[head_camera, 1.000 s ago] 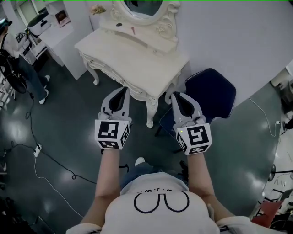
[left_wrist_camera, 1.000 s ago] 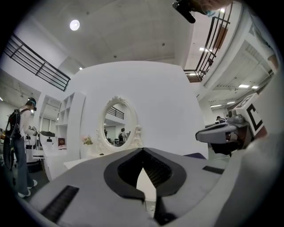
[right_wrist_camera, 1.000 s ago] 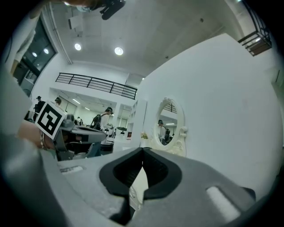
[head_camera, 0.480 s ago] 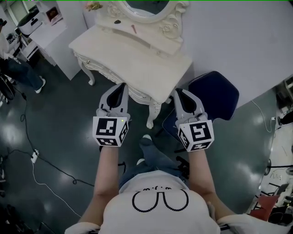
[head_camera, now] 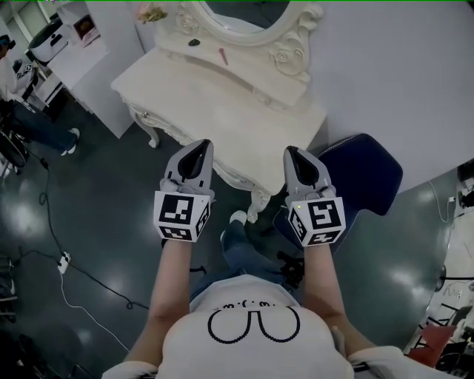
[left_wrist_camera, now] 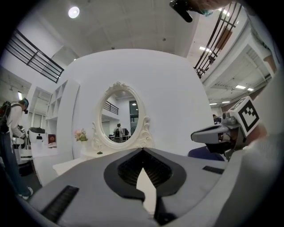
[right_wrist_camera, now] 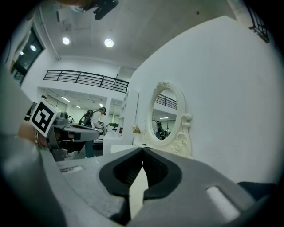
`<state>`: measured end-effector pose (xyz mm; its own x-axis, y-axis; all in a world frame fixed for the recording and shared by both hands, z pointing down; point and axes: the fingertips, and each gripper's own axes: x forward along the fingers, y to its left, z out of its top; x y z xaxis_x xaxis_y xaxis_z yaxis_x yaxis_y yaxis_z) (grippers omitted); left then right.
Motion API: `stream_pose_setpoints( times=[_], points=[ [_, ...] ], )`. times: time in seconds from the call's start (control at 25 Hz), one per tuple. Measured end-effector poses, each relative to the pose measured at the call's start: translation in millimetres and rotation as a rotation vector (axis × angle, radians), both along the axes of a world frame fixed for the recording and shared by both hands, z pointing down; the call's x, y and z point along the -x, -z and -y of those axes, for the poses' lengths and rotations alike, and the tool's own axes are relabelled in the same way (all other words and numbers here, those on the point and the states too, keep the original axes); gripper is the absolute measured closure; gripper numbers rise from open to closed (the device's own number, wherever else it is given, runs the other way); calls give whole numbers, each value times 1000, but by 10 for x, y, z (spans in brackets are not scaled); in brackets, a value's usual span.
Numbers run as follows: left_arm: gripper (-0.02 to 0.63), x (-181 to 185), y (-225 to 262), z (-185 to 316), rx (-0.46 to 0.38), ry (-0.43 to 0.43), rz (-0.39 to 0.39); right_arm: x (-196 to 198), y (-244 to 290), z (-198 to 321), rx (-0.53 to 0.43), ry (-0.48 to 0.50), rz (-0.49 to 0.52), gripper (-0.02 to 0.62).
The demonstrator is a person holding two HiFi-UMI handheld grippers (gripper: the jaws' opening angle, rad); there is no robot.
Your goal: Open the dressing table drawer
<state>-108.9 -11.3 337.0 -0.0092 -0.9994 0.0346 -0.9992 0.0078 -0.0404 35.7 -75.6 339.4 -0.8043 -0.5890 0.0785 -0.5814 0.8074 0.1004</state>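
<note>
A cream dressing table (head_camera: pixel 222 96) with an oval mirror (head_camera: pixel 244 15) stands against the white wall. Its carved front edge (head_camera: pixel 229 172) runs slantwise just beyond my hands, and the drawer front is hidden below that edge. My left gripper (head_camera: pixel 204 145) is shut and holds nothing, its tip over the front edge. My right gripper (head_camera: pixel 291 151) is also shut with nothing in it, level with the table's right corner. The left gripper (left_wrist_camera: pixel 142 150) faces the mirror (left_wrist_camera: pixel 120 115) from the left gripper view. From the right gripper view, the right gripper (right_wrist_camera: pixel 142 150) sees the mirror (right_wrist_camera: pixel 163 117) at an angle.
A dark blue chair (head_camera: pixel 366 174) stands right of the table, under my right gripper. A white cabinet (head_camera: pixel 81 66) and a person (head_camera: pixel 33 118) are at the left. A cable (head_camera: pixel 67 259) trails over the dark floor. A pink stick (head_camera: pixel 223 55) lies on the tabletop.
Both grippers have moved forward to the table's front edge, and the person has stepped closer. Both stayed shut.
</note>
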Motion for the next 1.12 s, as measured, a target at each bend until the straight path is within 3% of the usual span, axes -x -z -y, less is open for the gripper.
stream_pose_setpoints(
  times=[0.48,0.8,1.12],
  points=[
    [607,594,-218,1556,100,-178,43,834,-298,1383,72,-113,14,598],
    [607,823,-428,2262,151,-235,21,965,-449,1990,111,-208,-9,598],
    [607,906,-541,2573,151,-346,18,886,-537,2188,135,-343,-14,598]
  ],
)
